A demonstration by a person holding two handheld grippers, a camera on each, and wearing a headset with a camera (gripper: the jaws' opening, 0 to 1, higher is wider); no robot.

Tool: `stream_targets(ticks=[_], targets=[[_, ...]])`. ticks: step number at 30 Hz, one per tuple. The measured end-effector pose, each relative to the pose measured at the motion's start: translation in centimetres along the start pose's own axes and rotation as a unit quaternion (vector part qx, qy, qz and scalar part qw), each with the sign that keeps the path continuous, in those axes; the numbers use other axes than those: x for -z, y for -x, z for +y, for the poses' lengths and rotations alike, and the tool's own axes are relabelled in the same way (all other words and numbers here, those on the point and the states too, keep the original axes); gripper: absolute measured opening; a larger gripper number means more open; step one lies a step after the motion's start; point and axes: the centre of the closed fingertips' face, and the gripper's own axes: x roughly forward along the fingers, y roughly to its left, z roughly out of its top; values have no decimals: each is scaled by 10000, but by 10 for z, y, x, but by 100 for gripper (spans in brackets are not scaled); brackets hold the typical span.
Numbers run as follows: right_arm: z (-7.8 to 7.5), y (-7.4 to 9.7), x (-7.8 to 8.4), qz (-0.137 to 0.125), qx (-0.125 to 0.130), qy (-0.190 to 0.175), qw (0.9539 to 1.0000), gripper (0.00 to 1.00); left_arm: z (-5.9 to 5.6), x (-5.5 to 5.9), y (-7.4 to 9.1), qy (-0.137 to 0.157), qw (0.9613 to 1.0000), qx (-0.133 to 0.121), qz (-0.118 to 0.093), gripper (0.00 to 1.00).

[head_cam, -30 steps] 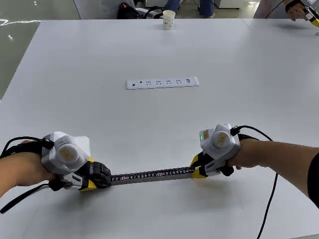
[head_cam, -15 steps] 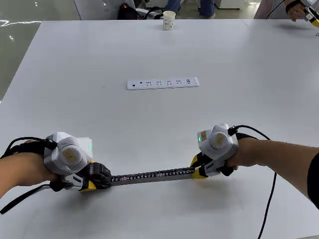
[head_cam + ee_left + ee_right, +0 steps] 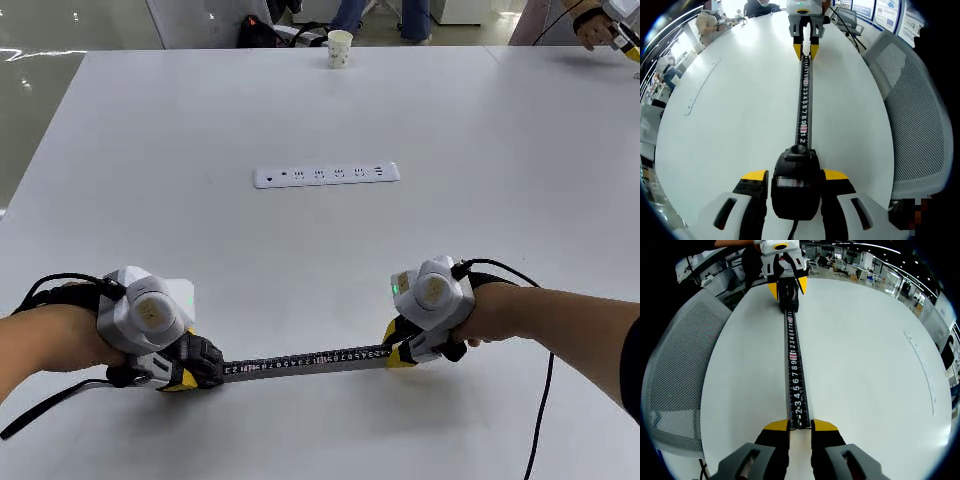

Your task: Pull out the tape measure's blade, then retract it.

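With left gripper clamped on the tape measure and right gripper pinching the blade, pull straight and level.

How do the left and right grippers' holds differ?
Left gripper clamps the black case, jaws wide apart; right gripper pinches the blade's end, jaws nearly together. Left sits at the high numbers, right at the low ones. Both are shut, facing each other along the blade.

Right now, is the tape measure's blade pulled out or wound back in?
Pulled out. The blade runs from the black case, clamped in the left gripper, to the right gripper, which pinches its tip.
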Motion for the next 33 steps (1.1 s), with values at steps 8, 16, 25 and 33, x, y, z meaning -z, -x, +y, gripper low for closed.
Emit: stream_targets(ticks=[8, 16, 25, 33], targets=[[0, -1, 1, 112, -38, 73, 9999, 13, -7, 4, -7, 45, 9998, 160, 147, 50], [4, -1, 1, 301, -142, 251, 9991, 18, -8, 7, -1, 90, 9996, 217, 152, 55], [1, 7, -1, 305, -70, 140, 9994, 25, -9, 1, 8, 214, 9994, 278, -19, 63], [8, 13, -4, 283, -181, -79, 9994, 37, -14, -3, 12, 369, 9987, 333, -126, 73]])
